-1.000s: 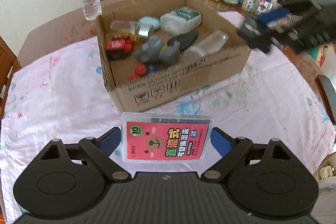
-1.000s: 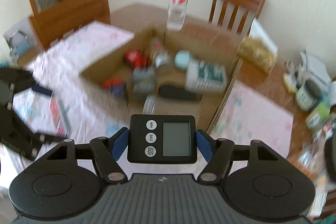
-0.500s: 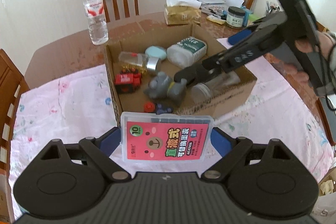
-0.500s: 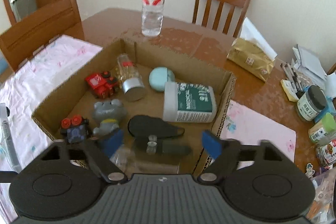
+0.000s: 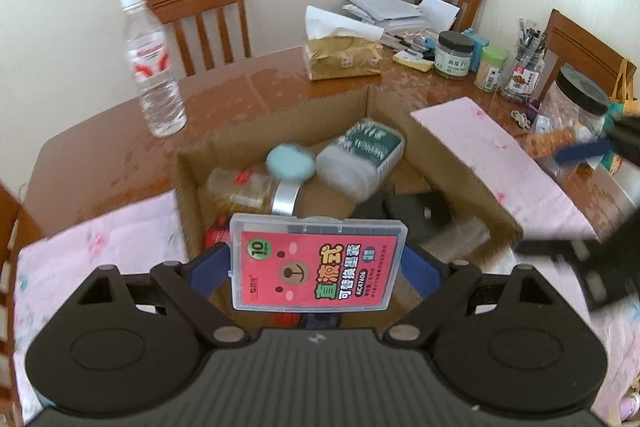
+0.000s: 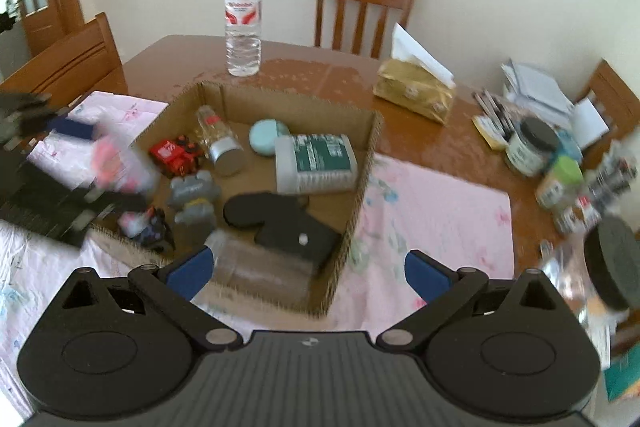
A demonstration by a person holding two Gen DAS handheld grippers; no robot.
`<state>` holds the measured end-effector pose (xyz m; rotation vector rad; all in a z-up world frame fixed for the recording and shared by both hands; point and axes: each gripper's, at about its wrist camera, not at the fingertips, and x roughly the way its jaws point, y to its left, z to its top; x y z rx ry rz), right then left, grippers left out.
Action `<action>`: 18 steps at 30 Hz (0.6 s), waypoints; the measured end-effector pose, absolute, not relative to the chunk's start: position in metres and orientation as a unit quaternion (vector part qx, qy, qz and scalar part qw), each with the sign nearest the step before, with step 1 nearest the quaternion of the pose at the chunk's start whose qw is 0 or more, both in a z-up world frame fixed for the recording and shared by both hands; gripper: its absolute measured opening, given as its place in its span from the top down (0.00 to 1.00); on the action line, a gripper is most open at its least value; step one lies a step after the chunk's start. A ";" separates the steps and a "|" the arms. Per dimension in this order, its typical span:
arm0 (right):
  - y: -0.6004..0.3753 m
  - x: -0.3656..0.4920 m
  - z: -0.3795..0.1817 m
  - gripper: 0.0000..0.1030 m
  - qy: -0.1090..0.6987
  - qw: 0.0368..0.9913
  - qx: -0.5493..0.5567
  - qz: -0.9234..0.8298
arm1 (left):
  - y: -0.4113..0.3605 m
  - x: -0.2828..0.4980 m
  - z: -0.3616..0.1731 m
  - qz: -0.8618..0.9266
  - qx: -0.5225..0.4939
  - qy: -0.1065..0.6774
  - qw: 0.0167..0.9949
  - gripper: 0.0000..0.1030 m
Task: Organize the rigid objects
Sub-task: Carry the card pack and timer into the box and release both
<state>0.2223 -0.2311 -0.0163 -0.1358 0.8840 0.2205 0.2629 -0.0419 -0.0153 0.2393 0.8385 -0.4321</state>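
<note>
1. The left gripper (image 5: 318, 269) is clamped on a clear plastic case with a pink label (image 5: 317, 265), held at lower centre over the cardboard box (image 5: 460, 163).
2. The right gripper (image 6: 308, 269) has its fingers wide apart, empty, at the box's near edge.
3. A black timer (image 6: 298, 233) lies inside the box, centre frame, beside a green-labelled white bottle (image 6: 316, 163).

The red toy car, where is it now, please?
In the right wrist view, the red toy car lies inside the cardboard box, at its left side, between the silver-capped jar and the grey figure.
</note>
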 end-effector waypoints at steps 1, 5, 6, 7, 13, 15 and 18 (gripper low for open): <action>-0.232 0.219 -0.017 0.00 0.429 0.895 -0.063 0.104 | -0.048 0.270 -0.017 -0.214 0.120 0.401 0.883 0.11; -0.236 0.210 -0.016 0.00 0.432 0.895 -0.059 0.094 | -0.067 0.295 -0.029 -0.220 0.133 0.400 0.880 0.11; -0.237 0.209 -0.016 0.00 0.432 0.895 -0.058 0.090 | -0.070 0.299 -0.031 -0.222 0.135 0.401 0.879 0.11; -0.238 0.208 -0.015 0.00 0.432 0.896 -0.055 0.088 | -0.074 0.302 -0.034 -0.223 0.137 0.400 0.878 0.11; -0.241 0.203 -0.012 0.00 0.431 0.898 -0.046 0.077 | -0.085 0.312 -0.040 -0.228 0.141 0.387 0.882 0.06; -0.241 0.203 -0.010 0.00 0.429 0.899 -0.046 0.077 | -0.085 0.310 -0.037 -0.225 0.137 0.379 0.887 0.06; -0.241 0.202 -0.008 0.00 0.426 0.900 -0.045 0.078 | -0.079 0.304 -0.027 -0.223 0.121 0.364 0.896 0.05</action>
